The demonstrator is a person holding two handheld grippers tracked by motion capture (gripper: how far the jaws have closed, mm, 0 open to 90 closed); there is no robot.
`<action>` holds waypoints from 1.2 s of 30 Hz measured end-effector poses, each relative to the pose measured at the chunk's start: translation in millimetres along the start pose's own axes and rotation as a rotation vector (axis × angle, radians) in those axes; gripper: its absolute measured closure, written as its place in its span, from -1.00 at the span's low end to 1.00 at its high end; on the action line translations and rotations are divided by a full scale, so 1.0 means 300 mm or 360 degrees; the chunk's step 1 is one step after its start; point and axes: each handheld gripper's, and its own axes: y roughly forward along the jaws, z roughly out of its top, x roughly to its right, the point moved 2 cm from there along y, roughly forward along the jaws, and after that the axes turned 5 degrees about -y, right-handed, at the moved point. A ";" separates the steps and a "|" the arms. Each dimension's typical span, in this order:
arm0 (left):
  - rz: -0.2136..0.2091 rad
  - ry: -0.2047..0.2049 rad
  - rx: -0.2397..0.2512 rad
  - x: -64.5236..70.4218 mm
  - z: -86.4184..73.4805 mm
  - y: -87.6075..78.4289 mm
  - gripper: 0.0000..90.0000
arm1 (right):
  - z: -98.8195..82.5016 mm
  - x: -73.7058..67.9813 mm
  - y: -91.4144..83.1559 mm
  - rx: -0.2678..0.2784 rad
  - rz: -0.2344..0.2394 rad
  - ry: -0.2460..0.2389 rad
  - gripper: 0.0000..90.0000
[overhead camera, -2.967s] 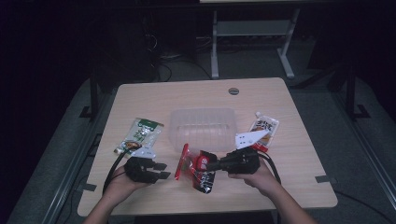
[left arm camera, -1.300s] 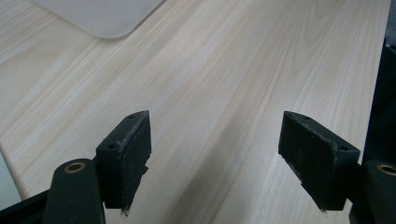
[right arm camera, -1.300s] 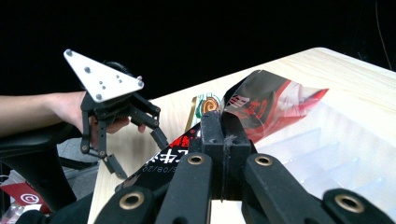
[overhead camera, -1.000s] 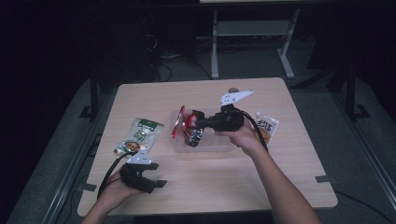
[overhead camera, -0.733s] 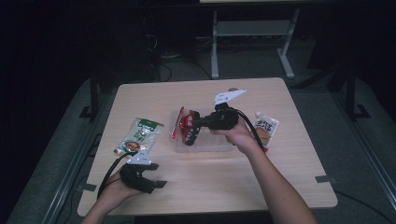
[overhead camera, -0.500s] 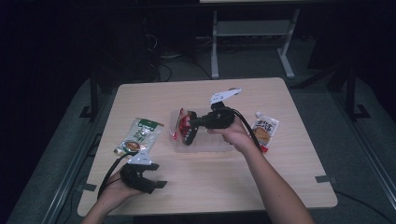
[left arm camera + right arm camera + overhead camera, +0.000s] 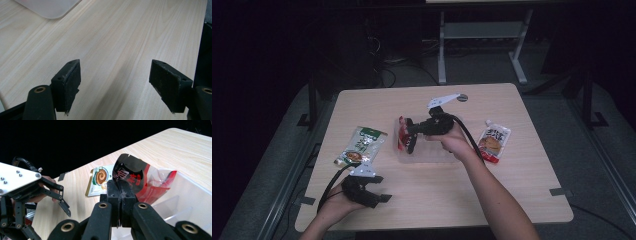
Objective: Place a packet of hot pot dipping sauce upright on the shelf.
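On the left of the tabletop (image 7: 522, 200), the left hand-held gripper (image 7: 379, 192) rests near the front edge with its jaws spread wide and nothing between them. Just beyond it lies a green snack packet (image 7: 361, 146), flat on the wood. At the middle sits a clear plastic container (image 7: 432, 156). Above its left end the right hand-held gripper (image 7: 408, 139) has its jaws clamped on a red and black packet (image 7: 402, 134), which hangs partly inside the container's rim. Farther right, well apart, lies an orange spouted pouch (image 7: 493, 142)
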 end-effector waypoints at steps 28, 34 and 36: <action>0.0014 -0.0019 0.0004 -0.009 -0.004 -0.002 -0.44 | 0.006 -0.068 -0.097 -0.0073 -0.0155 -0.0126 -0.34; 0.0018 -0.0020 -0.0003 -0.008 -0.005 -0.003 -0.44 | -0.039 -0.110 -0.138 -0.0144 -0.0180 -0.0177 -0.38; 0.0023 -0.0018 -0.0006 -0.008 -0.004 -0.003 -0.45 | -0.046 -0.116 -0.142 -0.0155 -0.0183 -0.0174 -0.39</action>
